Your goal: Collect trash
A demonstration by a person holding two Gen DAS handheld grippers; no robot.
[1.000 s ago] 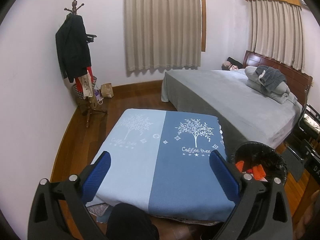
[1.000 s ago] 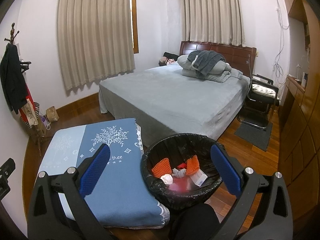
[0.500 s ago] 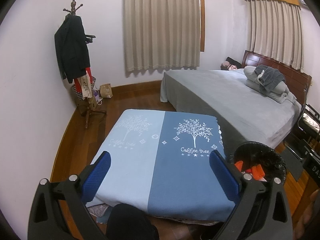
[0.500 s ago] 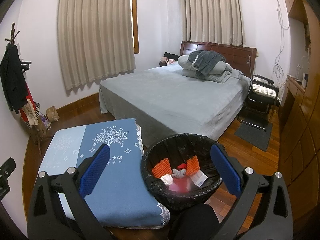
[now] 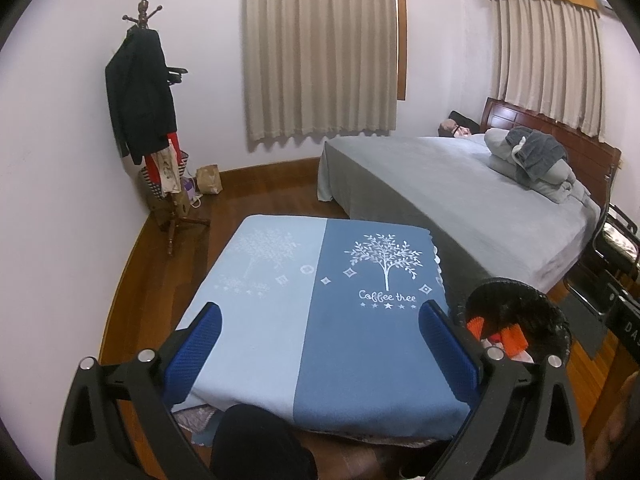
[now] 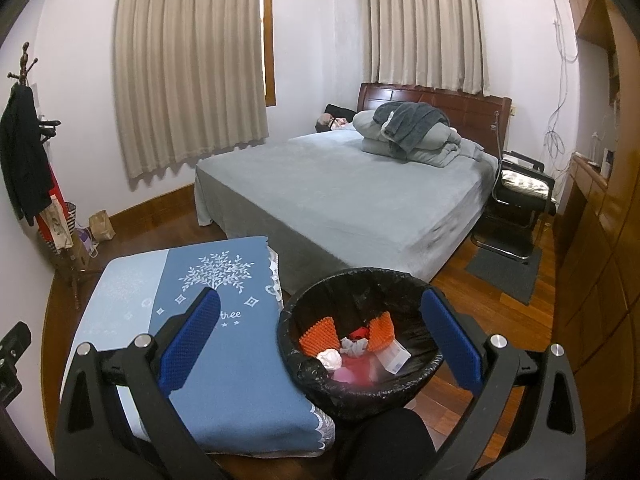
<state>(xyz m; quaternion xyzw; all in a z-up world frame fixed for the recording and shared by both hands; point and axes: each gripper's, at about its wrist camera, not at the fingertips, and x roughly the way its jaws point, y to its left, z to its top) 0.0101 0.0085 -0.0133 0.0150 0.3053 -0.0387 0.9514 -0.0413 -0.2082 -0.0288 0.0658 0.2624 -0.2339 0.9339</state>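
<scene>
Both your jaws are spread and empty; the trash bin (image 6: 360, 344) sits between your right jaws, so scan the counter (image 5: 320, 320) for leftovers.

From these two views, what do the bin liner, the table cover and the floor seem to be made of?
Bin liner: thin black plastic film, crinkled and glossy.
Table cover: woven fabric, matte, two blue tones, printed white tree; lace-like edging in the right wrist view.
Floor: wood boards, reddish, varnished by the sheen; possibly laminate.
</scene>
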